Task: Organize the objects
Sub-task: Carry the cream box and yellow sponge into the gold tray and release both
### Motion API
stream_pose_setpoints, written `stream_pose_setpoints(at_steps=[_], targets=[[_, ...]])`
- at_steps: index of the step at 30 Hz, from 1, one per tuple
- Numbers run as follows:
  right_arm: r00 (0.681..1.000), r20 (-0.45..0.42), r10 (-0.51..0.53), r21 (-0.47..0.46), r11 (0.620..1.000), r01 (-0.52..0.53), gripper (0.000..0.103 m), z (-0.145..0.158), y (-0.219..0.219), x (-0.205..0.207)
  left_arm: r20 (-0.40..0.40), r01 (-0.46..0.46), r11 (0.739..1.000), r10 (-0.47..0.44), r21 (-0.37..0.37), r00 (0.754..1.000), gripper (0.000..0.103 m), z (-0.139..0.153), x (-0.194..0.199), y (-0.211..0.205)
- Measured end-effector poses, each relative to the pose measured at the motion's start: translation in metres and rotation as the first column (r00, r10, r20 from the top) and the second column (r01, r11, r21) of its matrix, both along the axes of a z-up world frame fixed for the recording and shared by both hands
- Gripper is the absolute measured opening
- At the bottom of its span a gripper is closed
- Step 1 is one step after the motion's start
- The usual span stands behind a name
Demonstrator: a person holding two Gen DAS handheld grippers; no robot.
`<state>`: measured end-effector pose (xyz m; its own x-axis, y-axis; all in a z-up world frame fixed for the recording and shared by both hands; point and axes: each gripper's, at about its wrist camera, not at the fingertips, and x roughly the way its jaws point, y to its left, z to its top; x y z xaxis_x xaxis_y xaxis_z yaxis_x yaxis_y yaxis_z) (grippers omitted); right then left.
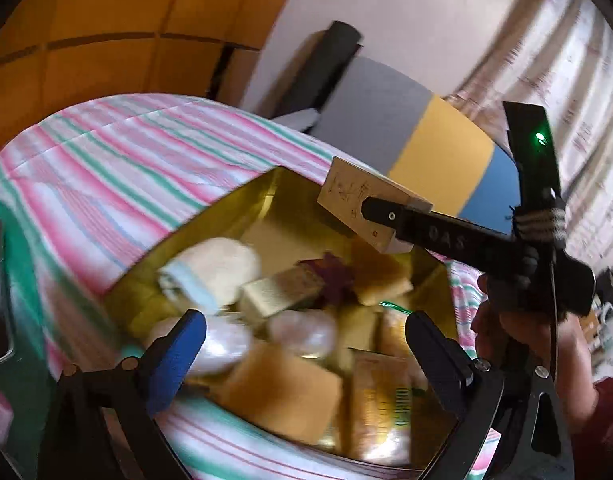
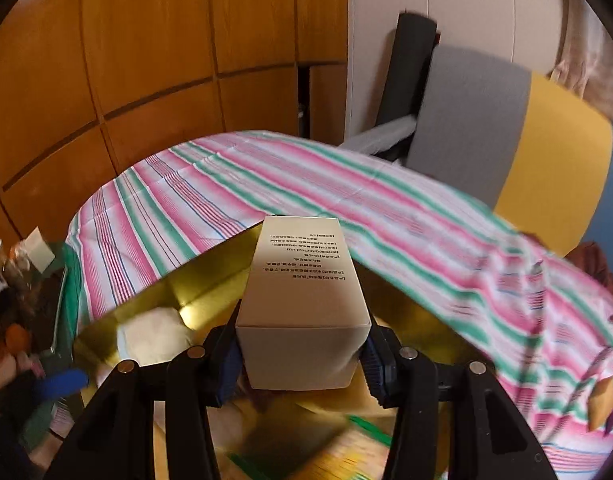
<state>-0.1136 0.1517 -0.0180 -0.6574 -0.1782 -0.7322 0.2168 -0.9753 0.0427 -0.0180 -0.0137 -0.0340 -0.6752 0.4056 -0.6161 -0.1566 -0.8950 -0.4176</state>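
Clamping a beige carton [image 2: 302, 308] above the gold box [image 1: 242, 208], right hand-held gripper [image 2: 302, 354].

A cloth with pink, green and white stripes [image 2: 234, 184] covers the bed. On it sits a shiny gold rectangular tin [image 1: 242, 216], its inner walls mirror-yellow. Inside lie a cream rolled towel with a pale blue edge [image 1: 214, 272], tan sponge-like blocks [image 1: 282, 392], a pearly white round item [image 1: 302, 332] and a yellow printed packet [image 1: 382, 396]. The pale beige cardboard box [image 2: 302, 300] carries black printed text. Blue pads line the black claw [image 1: 306, 344]. Behind stand an orange-brown wooden panelled wall [image 2: 146, 60] and a grey, yellow and blue banded cushion [image 2: 518, 148].
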Motion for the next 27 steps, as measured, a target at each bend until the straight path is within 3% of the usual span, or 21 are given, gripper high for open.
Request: stream_pose_setpoints(at_steps=[5, 11, 14, 18, 25, 27], targets=[[0.991, 0.109, -0.081, -0.057, 0.994, 0.088, 0.05, -0.017, -0.012, -0.03, 0.041, -0.077, 0.997, 0.076, 0.006, 0.996, 0.1, -0.007, 0.0, -0.023], [0.981, 0.126, -0.148, -0.016, 0.988, 0.151, 0.05, -0.026, -0.03, -0.05, 0.062, -0.176, 0.984, 0.175, 0.007, 0.983, 0.1, -0.007, 0.005, -0.05], [0.968, 0.171, -0.182, -0.045, 0.98, 0.193, 0.051, -0.035, -0.033, -0.055, 0.067, -0.217, 0.976, 0.215, 0.025, 0.974, 0.1, -0.007, 0.003, -0.062], [0.96, 0.239, -0.144, -0.136, 0.974, 0.18, 0.054, -0.042, -0.037, -0.052, 0.068, -0.245, 0.969, 0.242, 0.035, 0.968, 0.101, -0.004, 0.005, -0.07], [0.972, 0.226, -0.055, -0.282, 0.952, 0.12, 0.055, -0.032, -0.022, -0.011, 0.056, -0.241, 0.97, 0.239, 0.04, 0.969, 0.103, -0.002, 0.007, -0.068], [0.979, 0.194, -0.062, -0.279, 0.953, 0.115, 0.055, -0.026, -0.018, -0.001, 0.054, -0.233, 0.972, 0.231, 0.04, 0.972, 0.103, -0.003, 0.007, -0.065]])
